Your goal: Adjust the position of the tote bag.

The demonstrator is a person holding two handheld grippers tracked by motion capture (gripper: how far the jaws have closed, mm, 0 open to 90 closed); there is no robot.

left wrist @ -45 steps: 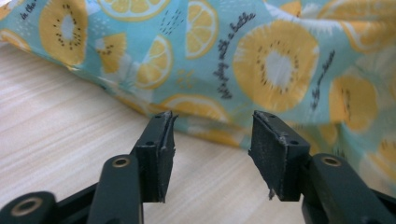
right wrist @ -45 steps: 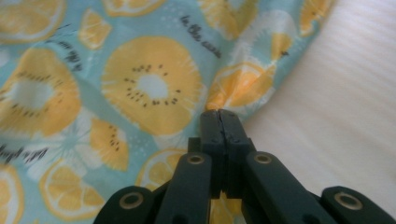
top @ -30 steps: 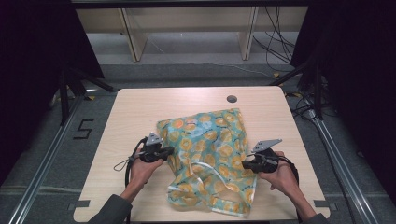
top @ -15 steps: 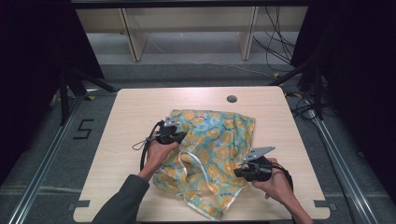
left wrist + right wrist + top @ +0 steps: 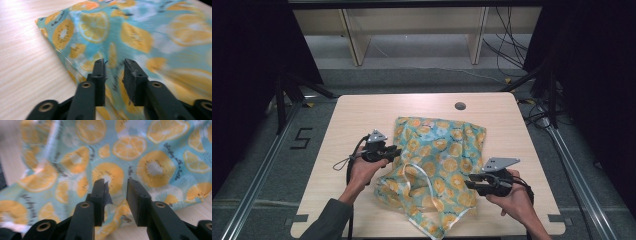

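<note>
Cloth between both grippers, jaws just opening, apparently clear of fabric.

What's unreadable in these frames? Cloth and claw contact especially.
- Teal cloth printed with orange citrus slices: its near edge is bunched in the high view, so its shape and layers are hidden.
- Cloth's right half in the left gripper view: motion blur.
- White strap: where it attaches is buried in folds.
- Left claw and right claw: jaws have just been opening, nothing pinched between them.
</note>
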